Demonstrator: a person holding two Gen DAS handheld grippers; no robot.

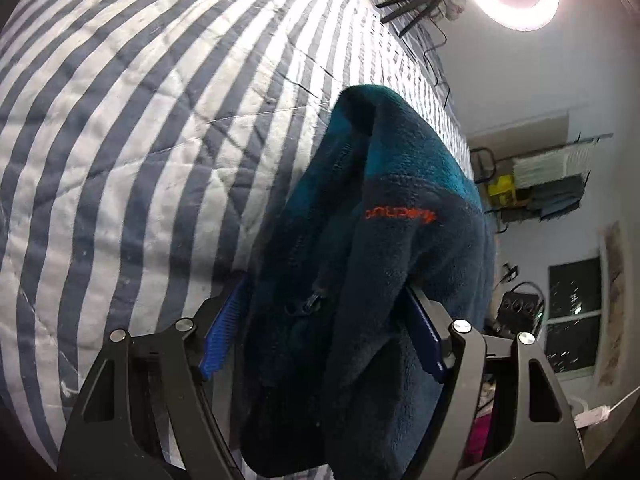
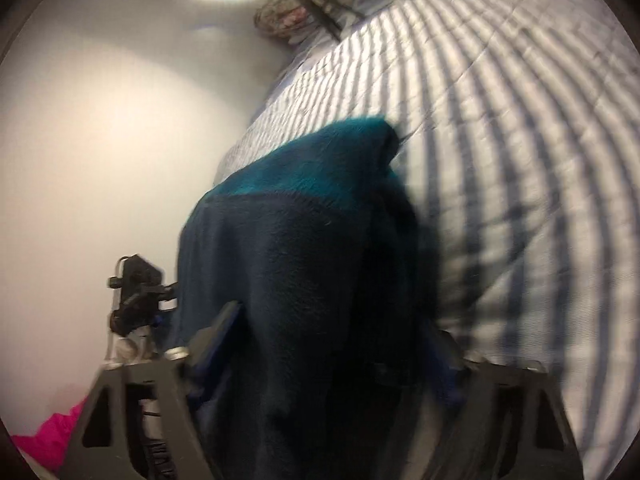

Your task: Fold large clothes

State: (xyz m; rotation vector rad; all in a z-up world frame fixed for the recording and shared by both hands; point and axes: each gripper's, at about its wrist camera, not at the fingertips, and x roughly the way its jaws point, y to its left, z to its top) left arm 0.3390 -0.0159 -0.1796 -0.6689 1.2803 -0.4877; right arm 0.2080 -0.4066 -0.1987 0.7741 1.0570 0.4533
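Fleece jacket (image 1: 404, 240), dark navy with a teal band across the top and a small orange logo on the chest, was bunched up and held above a bed covered by a blue and white striped quilt (image 1: 120, 140). Both views looked along the tools toward the bed. The left gripper (image 1: 324, 336) had a thick wad of the jacket, with its zip showing, between its blue pads, and its jaws stood fairly wide around that bulk, apparently pinching it. The right gripper (image 2: 320, 352) was blurred; its jaws also stood wide with a thick fold of the same jacket between them, and whether the pads pressed on the cloth could not be told for certain. The jacket hung in a heap from the two tools, its upper end drooping toward the quilt, though whether any part touched the quilt could not be seen. Judged from this, folding had hardly begun: the garment was not spread flat, no neat fold showed, and sleeves could not be made out. Laying it out on the bed, smoothing it and folding it all seemed left to do.
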